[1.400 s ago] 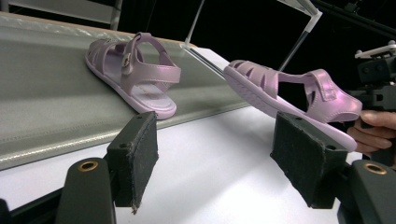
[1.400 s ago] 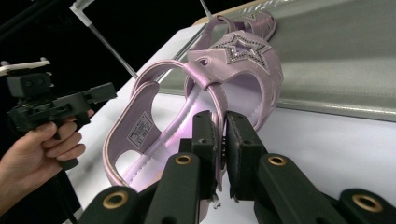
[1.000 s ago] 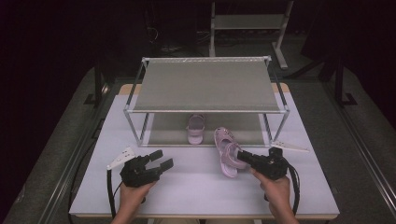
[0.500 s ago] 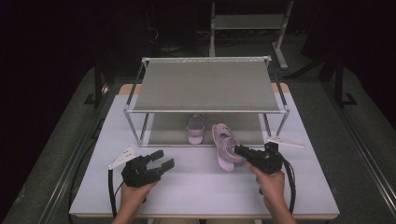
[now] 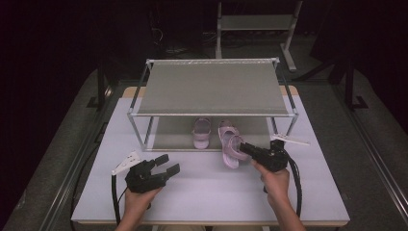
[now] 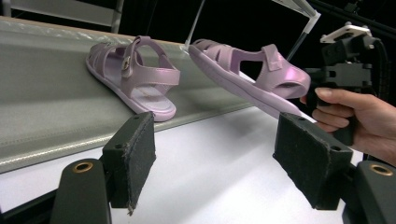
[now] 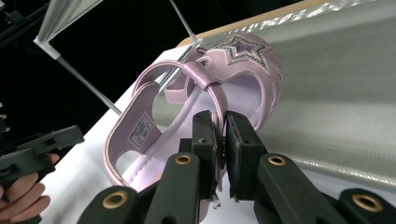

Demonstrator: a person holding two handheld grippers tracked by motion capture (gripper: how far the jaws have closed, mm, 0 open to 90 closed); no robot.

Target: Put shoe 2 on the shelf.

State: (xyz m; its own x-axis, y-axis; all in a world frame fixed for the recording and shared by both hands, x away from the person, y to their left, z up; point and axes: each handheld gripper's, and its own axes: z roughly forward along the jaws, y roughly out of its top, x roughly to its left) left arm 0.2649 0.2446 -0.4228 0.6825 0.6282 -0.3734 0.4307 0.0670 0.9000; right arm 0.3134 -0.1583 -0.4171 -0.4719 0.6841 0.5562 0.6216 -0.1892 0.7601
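Two pink sandals are in play. One sandal lies flat on the rack's lower shelf. The other sandal hangs tilted, its star-decorated toe over the shelf's front edge and its heel raised. My right gripper is shut on its heel strap. My left gripper rests low over the white table at the front left, jaws open and empty, pointing toward both sandals.
The metal rack has a grey top shelf overhanging the lower one, with thin corner posts beside the held sandal. The white table stretches between the rack and the front edge. Dark floor surrounds the table.
My right gripper has carried the sandal a little farther toward the rack's lower shelf. The left gripper has stayed where it was.
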